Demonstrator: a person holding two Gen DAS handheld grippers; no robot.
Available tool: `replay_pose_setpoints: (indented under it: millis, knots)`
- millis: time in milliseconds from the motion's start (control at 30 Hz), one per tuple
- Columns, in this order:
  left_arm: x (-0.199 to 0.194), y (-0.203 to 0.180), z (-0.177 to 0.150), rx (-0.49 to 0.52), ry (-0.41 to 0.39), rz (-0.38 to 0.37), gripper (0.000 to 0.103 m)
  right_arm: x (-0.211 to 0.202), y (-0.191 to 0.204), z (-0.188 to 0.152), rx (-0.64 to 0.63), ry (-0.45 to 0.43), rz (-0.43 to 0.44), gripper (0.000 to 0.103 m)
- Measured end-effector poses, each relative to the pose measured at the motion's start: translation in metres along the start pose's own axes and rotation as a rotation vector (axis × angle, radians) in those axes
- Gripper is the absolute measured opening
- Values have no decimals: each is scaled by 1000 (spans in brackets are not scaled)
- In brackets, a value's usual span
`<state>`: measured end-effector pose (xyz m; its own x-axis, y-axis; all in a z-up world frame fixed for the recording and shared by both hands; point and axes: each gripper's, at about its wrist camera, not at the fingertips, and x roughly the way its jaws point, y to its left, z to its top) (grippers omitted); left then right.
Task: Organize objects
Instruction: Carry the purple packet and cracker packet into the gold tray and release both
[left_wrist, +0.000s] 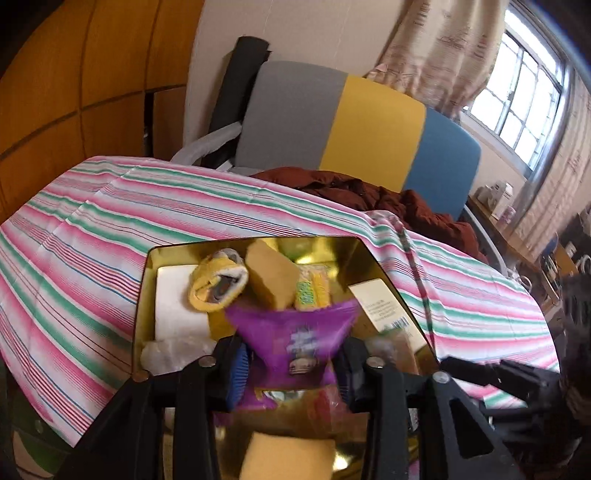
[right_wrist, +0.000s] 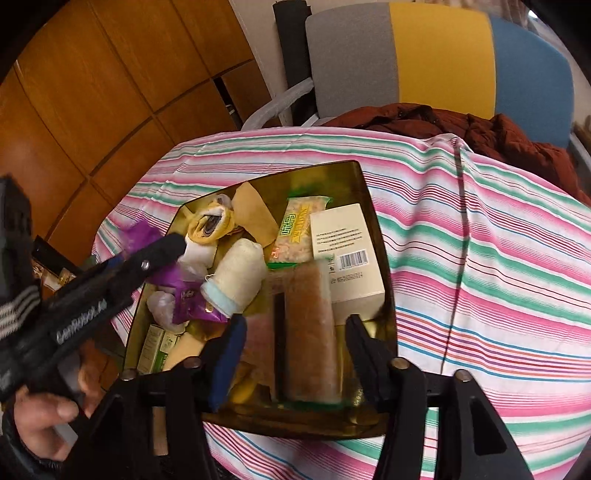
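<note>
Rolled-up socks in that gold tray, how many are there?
2. A yellow rolled sock lies near the tray's far left corner; a cream rolled sock lies mid-tray nearer the camera. Clutter may hide others.

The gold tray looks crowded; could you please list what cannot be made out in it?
- Left wrist view: the purple packet in the left gripper hides the gold tray middle; its print is blurred.
- Right wrist view: the cream box text is too small; the right gripper fingers cover the near corners.
</note>
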<state>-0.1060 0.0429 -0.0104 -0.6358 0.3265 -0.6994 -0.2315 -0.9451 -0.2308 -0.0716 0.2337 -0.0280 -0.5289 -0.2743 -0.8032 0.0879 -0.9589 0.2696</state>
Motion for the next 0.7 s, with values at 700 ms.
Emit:
replay_pose_setpoints:
  millis: [700]
  knots:
    - [-68, -11, -34, 25, -132, 208, 75, -38, 34, -28, -137, -209, -262, 99]
